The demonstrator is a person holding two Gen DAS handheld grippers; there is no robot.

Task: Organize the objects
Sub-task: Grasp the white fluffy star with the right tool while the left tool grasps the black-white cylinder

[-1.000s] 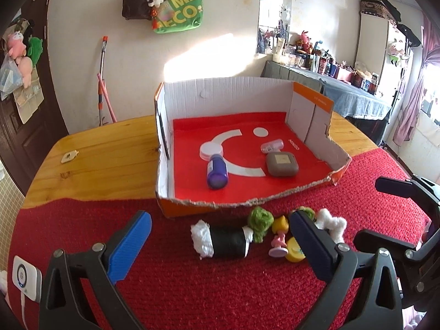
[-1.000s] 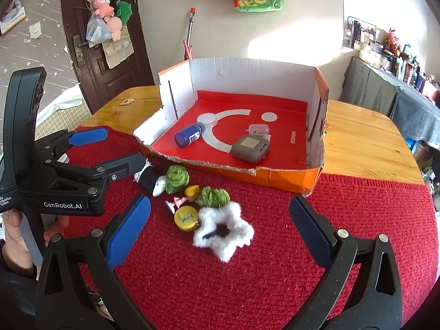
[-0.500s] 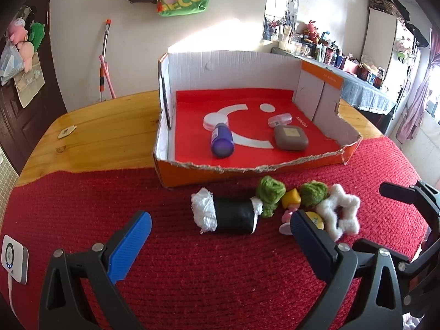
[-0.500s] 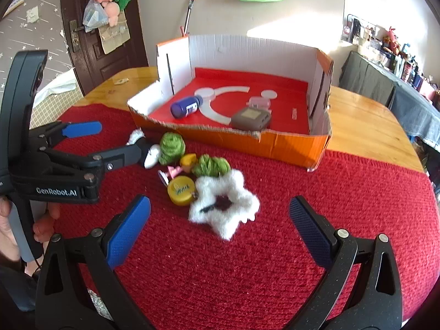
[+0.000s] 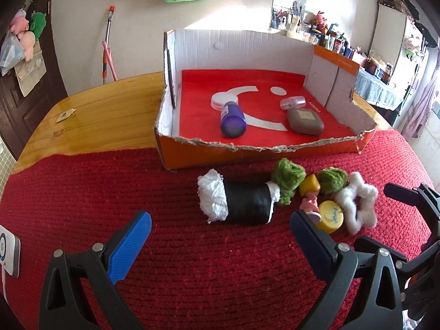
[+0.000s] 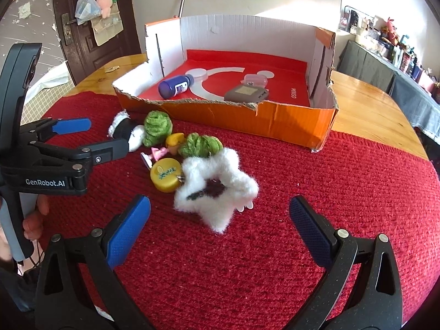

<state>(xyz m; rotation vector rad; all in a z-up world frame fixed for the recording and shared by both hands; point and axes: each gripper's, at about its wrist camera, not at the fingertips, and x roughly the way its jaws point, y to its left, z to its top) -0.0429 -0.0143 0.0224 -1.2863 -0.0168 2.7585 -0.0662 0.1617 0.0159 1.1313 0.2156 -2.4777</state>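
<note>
A black roll with white fluffy ends (image 5: 238, 203) lies on the red knitted cloth, just ahead of my open left gripper (image 5: 220, 229). To its right sit two green yarn balls (image 5: 287, 177), a yellow and pink toy (image 5: 310, 192), a yellow cap (image 5: 330, 216) and a white fluffy star (image 6: 217, 188). My right gripper (image 6: 218, 220) is open, with the star close in front of its fingers. Behind stands an orange cardboard box (image 5: 275, 154) holding a purple bottle (image 5: 232, 118), a grey case (image 5: 304, 121) and a small clear case (image 5: 293, 101).
The red cloth (image 6: 330, 206) covers the near half of a wooden table (image 5: 104, 115). A white device (image 5: 9, 255) lies at the cloth's left edge. A small tag (image 5: 65, 115) rests on the bare wood. A hand (image 6: 33, 217) holds the left gripper's handle.
Both grippers have come lower and closer to the pile of small things; the roll and the star look larger. Nothing has been picked up and both stay open.
</note>
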